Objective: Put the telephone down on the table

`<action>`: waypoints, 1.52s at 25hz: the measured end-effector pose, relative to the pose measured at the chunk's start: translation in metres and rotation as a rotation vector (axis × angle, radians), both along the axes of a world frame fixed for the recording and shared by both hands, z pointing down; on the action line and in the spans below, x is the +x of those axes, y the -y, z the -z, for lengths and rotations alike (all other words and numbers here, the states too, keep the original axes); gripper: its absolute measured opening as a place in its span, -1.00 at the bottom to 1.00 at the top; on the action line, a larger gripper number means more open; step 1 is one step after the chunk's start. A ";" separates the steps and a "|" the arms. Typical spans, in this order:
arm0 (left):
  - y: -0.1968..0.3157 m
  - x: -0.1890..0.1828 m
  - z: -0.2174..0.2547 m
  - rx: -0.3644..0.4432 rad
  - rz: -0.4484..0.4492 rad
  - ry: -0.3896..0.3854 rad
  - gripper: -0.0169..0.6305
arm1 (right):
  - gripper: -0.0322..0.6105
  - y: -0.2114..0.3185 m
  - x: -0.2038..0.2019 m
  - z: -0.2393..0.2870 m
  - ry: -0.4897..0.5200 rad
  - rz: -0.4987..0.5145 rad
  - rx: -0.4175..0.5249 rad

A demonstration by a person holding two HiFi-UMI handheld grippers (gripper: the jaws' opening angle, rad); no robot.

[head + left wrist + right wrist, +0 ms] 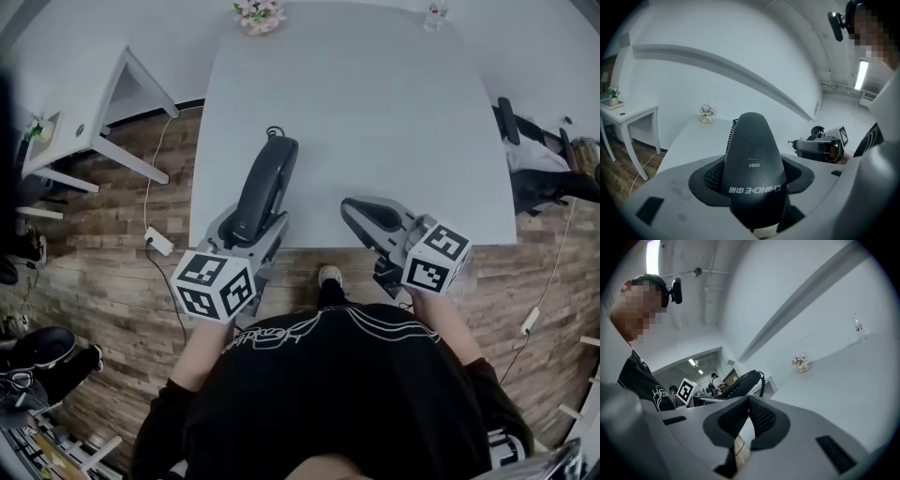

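Observation:
A black telephone handset (266, 185) with a coiled cord at its far end sits in my left gripper (251, 223), which is shut on its lower half, over the near left part of the white table (375, 112). The frames do not show whether it touches the tabletop. In the left gripper view the handset (752, 173) fills the space between the jaws, printed back facing the camera. My right gripper (360, 214) hovers at the table's near edge, shut and empty. In the right gripper view its pads (758, 417) meet, with the handset (740, 383) beyond to the left.
A small flower pot (259, 15) and a clear bottle (436, 13) stand at the table's far edge. A white side table (84, 122) stands to the left on the wooden floor, with a power strip (157, 241) and cable near the table's corner.

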State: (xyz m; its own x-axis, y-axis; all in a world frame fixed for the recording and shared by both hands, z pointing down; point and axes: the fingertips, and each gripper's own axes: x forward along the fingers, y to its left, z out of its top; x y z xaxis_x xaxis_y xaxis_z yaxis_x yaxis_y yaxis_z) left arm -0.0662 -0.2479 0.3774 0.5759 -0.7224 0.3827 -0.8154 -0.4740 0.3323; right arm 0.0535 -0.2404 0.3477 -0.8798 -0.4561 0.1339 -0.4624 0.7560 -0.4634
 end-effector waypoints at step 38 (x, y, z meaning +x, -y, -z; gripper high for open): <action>0.142 0.015 -0.198 -0.291 0.100 0.249 -0.07 | -0.78 0.131 0.047 -0.142 -0.133 0.008 -0.289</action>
State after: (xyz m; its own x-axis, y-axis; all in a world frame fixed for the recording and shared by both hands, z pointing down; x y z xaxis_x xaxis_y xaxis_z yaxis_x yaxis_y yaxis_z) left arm -0.0512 -0.3901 0.5753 0.3721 -0.6113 0.6985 -0.9254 -0.3032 0.2276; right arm 0.1005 -0.3714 0.4899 -0.8495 -0.3752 0.3709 -0.5276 0.6055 -0.5958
